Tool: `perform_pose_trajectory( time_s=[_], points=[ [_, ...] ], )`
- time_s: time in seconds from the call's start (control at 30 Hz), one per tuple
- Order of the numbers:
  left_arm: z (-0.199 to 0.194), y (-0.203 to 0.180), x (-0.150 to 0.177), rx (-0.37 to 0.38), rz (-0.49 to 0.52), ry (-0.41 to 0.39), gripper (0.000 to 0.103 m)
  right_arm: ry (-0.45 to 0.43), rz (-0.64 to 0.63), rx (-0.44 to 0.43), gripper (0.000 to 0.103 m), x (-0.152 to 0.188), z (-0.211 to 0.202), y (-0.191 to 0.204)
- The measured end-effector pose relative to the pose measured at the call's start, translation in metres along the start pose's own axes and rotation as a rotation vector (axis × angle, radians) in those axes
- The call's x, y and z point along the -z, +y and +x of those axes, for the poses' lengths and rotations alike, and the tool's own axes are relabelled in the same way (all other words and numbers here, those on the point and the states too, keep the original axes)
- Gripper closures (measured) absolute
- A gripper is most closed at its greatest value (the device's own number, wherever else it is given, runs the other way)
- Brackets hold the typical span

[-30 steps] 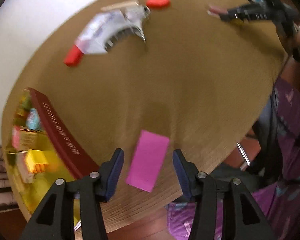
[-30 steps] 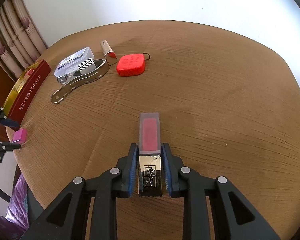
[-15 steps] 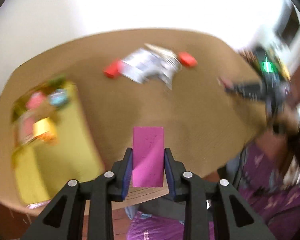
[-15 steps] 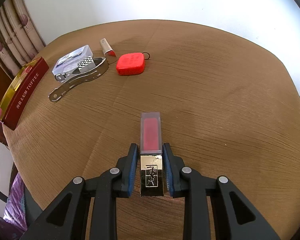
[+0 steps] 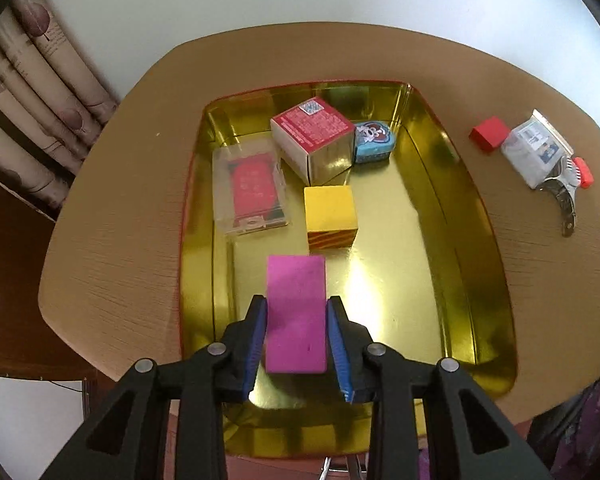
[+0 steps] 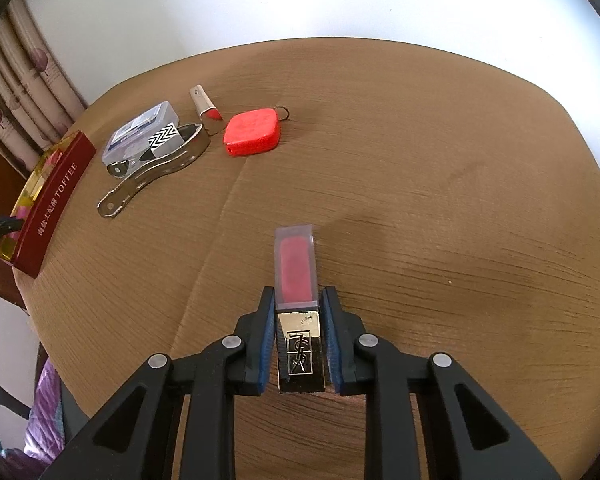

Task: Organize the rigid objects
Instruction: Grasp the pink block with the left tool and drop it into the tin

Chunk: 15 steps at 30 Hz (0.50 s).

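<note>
My left gripper (image 5: 296,312) is shut on a flat magenta block (image 5: 296,304) and holds it above the near part of a gold tin tray (image 5: 452,208). In the tray lie a clear case with a red insert (image 5: 252,188), a red carton (image 5: 314,136), a blue-white packet (image 5: 374,142) and a yellow cube (image 5: 330,214). My right gripper (image 6: 298,300) is shut on a gold-capped lipstick tube (image 6: 296,280) over the brown table. The tray's red side (image 6: 54,204) shows at the far left of the right wrist view.
On the table (image 6: 420,160) beyond the tray lie a red square tape measure (image 6: 254,132), a clear plastic box (image 6: 140,134), a metal clip tool (image 6: 156,164) and a small lipstick (image 6: 206,106). Curtains (image 5: 32,92) hang at the left.
My left gripper closed on the magenta block, lifted it off the table and swung left with it over the gold tray. My right gripper kept hold of the lipstick tube, almost still.
</note>
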<state>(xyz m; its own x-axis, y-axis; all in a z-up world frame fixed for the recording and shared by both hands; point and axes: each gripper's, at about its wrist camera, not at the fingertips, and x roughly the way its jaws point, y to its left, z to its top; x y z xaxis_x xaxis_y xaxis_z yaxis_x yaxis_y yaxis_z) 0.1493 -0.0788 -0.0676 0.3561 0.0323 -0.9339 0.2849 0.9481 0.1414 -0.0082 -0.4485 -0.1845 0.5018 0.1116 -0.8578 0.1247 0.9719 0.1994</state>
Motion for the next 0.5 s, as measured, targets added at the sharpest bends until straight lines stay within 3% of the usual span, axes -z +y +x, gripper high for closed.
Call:
perform_pose_trajectory(
  time_s=[0.17,0.23,0.4,0.5],
  points=[
    [-0.003,-0.011,0.009,-0.117,0.021,-0.033,0.069,0.012,-0.015,0.013,0.084,0.000,-0.003,0.003],
    [-0.017,-0.010,0.014,-0.115,-0.008,-0.075,0.069,0.007,-0.011,0.006,0.084,-0.002,-0.007,0.003],
    [-0.072,0.013,0.043,-0.040,-0.255,-0.259,0.061,-0.001,0.005,-0.039,0.087,-0.013,-0.016,0.009],
    [-0.090,0.026,0.064,-0.033,-0.367,-0.316,0.061,-0.007,0.006,-0.069,0.089,-0.021,-0.020,0.017]
  ],
)
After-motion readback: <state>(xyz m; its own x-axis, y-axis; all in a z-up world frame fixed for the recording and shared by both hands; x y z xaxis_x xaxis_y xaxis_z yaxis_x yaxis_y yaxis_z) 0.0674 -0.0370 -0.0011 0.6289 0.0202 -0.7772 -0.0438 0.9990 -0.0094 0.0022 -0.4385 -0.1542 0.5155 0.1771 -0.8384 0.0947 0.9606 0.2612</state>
